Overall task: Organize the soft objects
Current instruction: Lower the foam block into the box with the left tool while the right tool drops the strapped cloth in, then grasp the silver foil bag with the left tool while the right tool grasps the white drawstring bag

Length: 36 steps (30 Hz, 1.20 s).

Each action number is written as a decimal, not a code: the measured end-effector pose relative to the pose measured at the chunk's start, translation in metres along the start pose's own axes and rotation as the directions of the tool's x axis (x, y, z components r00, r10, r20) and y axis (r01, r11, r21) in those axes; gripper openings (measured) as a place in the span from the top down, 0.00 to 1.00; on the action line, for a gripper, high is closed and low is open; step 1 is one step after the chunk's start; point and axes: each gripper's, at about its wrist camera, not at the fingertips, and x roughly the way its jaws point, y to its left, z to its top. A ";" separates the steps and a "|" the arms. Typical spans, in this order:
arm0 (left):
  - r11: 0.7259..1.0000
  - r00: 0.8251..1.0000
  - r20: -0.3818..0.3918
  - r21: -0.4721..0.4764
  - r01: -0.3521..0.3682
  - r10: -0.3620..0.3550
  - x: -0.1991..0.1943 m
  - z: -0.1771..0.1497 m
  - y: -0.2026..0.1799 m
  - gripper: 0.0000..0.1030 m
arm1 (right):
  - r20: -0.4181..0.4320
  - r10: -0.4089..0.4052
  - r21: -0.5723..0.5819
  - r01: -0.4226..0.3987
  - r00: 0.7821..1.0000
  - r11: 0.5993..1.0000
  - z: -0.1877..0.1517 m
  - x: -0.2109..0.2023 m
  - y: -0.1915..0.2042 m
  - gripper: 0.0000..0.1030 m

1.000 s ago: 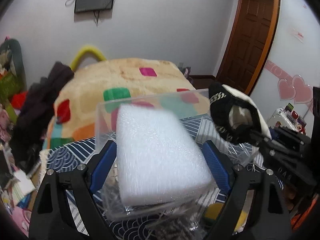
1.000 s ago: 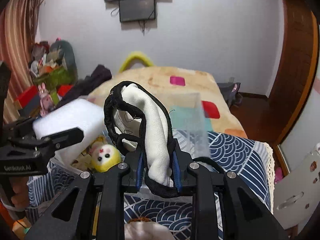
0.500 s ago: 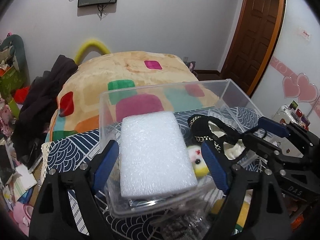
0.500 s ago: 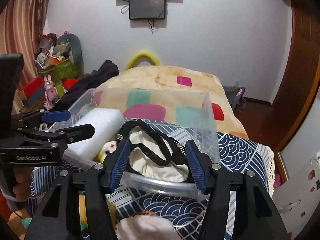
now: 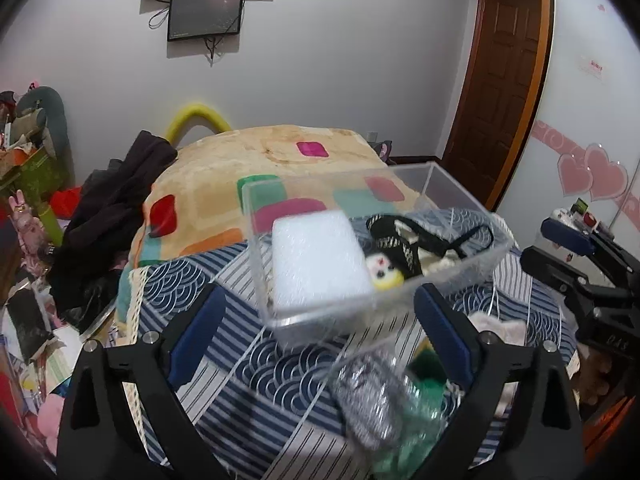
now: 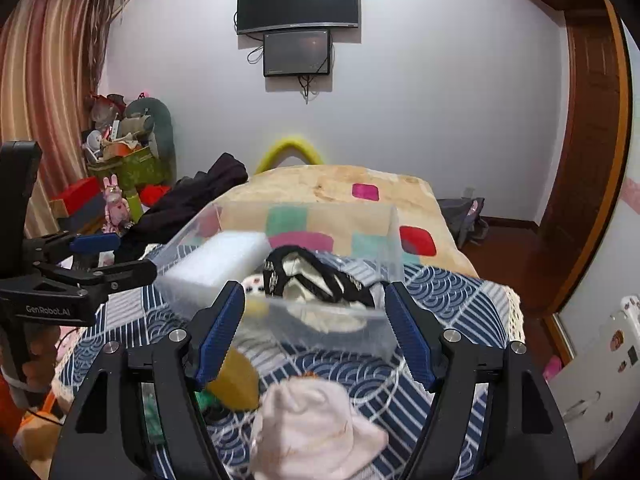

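Heads up, both your left gripper (image 5: 320, 322) and right gripper (image 6: 314, 330) have their fingers spread wide and empty, the foam block (image 5: 320, 256) sits in the clear box (image 5: 460, 268) just ahead, so reaching carelessly could knock it over.

white foam block (image 5: 320, 258), black-and-cream fabric (image 6: 316, 276), clear bin (image 5: 452, 276), navy wave-and-stripe patterned cloth (image 5: 256, 364), pale pink hat (image 6: 316, 428).

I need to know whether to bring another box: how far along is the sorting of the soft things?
Done: the white foam block, the black-trimmed cloth bag and a small yellow doll lie in the clear bin. In hand: nothing; both grippers' jaws are open. Left: the pink hat and a silver scrubber lie outside it.
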 end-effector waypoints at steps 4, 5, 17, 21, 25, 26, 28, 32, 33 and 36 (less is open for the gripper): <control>1.000 1.000 -0.022 0.018 -0.003 0.003 -0.005 -0.017 -0.002 0.06 | -0.042 -0.005 0.006 0.006 0.999 1.000 -0.018 0.001 0.000 0.32; 1.000 0.999 -0.034 0.020 -0.002 0.003 -0.004 -0.023 -0.002 0.06 | -0.052 -0.008 0.008 0.009 0.999 1.000 -0.021 0.000 0.000 0.32; 0.999 0.990 -0.137 0.017 0.045 -0.042 0.025 -0.071 -0.013 0.06 | -0.265 0.051 0.038 -0.042 0.963 0.998 -0.075 0.040 0.002 0.32; 0.999 0.987 -0.157 0.014 0.050 -0.047 0.035 -0.079 -0.016 0.10 | -0.281 0.070 0.041 -0.061 0.957 0.997 -0.081 0.047 0.001 0.31; 0.997 0.983 -0.163 -0.013 0.082 -0.083 0.042 -0.084 -0.018 0.31 | -0.270 0.029 -0.004 -0.032 0.962 0.999 -0.084 0.044 0.009 0.41; 0.995 0.979 -0.176 -0.025 0.098 -0.101 0.045 -0.085 -0.018 0.38 | -0.267 0.021 -0.016 -0.026 0.964 1.000 -0.084 0.043 0.011 0.45; 0.992 0.973 -0.193 -0.036 0.121 -0.126 0.048 -0.086 -0.019 0.51 | -0.261 0.021 -0.017 -0.026 0.965 1.000 -0.082 0.041 0.014 0.54; 0.988 0.967 -0.202 -0.035 0.152 -0.155 0.048 -0.089 -0.021 0.68 | -0.252 0.026 -0.011 -0.030 0.967 0.999 -0.078 0.040 0.009 0.73; 0.988 0.968 -0.199 -0.036 0.150 -0.154 0.047 -0.088 -0.021 0.73 | -0.250 0.027 -0.009 -0.030 0.968 1.000 -0.076 0.042 0.011 0.76; 0.989 0.972 -0.184 -0.037 0.140 -0.145 0.041 -0.087 -0.019 0.78 | -0.238 0.029 -0.001 -0.030 0.971 1.000 -0.075 0.039 0.008 0.79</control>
